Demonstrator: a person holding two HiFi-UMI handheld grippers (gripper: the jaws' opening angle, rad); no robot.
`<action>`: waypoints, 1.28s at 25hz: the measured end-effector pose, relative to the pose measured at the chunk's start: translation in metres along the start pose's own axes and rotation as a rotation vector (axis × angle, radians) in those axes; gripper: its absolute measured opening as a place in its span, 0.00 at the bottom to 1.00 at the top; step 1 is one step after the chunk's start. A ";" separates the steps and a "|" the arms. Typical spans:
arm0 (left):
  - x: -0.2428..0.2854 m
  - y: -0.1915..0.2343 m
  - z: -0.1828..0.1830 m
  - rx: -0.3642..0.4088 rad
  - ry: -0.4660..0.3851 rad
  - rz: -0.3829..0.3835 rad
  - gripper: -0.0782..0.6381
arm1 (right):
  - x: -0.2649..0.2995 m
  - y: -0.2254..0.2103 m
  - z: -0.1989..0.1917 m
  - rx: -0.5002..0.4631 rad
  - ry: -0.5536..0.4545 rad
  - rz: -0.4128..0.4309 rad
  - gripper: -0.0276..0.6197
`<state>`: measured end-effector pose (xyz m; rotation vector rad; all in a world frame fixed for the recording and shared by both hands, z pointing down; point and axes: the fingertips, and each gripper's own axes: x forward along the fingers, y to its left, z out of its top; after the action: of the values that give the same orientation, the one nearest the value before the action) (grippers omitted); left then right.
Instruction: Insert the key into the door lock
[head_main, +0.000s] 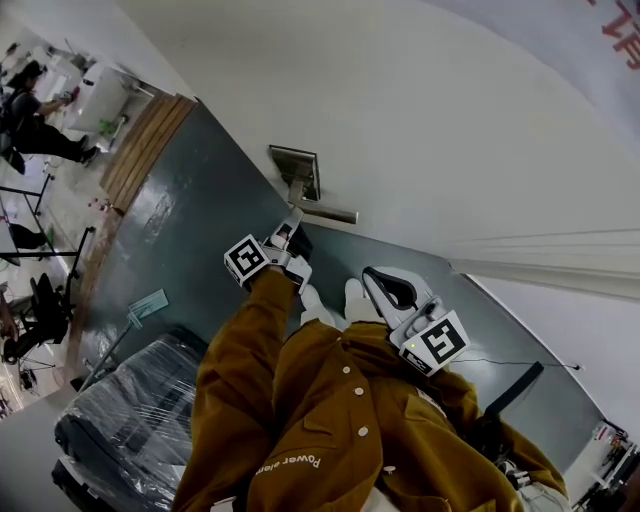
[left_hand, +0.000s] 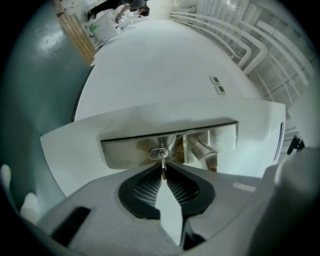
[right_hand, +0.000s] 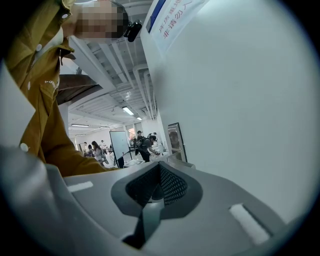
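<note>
**Key (left_hand: 163, 164) at the keyhole, left gripper (left_hand: 163, 176) clamped on it**

Pinches the key between the two dark ribbed pads (left_hand: 145, 190) of the left gripper, tips drawn almost together, only the thin metal shank showing in front. Carries that shank straight to the oval keyhole cylinder (left_hand: 158, 153), tip at the slot and seemingly just inside; cannot tell how deep. Leaves a short stretch of bare shank between jaw tips and cylinder, so no touch between jaws and lock plate (left_hand: 125, 149).

Has little room on the right: root of the lever handle (left_hand: 205, 152) just beside the cylinder. Has more on the left, with bare brushed plate out to its end. Meets the plate's long lower edge just above the jaw tips.

Shows, from the head view, that gripper up at the plate just beside the lever, on a white door (head_main: 400, 120) bare on every side of the fitting.

Holds the right gripper (head_main: 372, 280) apart from the lock, near the line where the white surface meets the dark floor (head_main: 190, 220). Presses its pads (right_hand: 171, 185) together on nothing visible, alongside a plain white surface with a red-lettered notice (right_hand: 172, 17) high up.

Finds open dark floor between a wooden strip (head_main: 145, 150) at the far left and a plastic-wrapped bundle (head_main: 130, 420) beside the brown sleeves (head_main: 250, 380). Has people (right_hand: 145, 145) at desks well away in the background.
</note>
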<state>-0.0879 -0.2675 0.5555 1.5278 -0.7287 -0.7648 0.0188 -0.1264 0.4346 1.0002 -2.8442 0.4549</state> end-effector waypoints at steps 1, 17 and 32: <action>0.001 -0.002 -0.001 0.028 0.005 -0.001 0.15 | 0.000 0.001 0.000 -0.001 -0.002 -0.003 0.05; -0.072 -0.075 -0.013 0.859 0.025 0.261 0.11 | 0.019 0.013 0.002 -0.009 -0.014 0.052 0.05; -0.105 -0.117 -0.071 1.109 0.090 0.339 0.11 | 0.046 0.000 -0.002 -0.040 0.030 0.049 0.05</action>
<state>-0.0896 -0.1309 0.4498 2.2874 -1.4243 0.0358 -0.0170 -0.1533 0.4455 0.9109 -2.8452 0.4120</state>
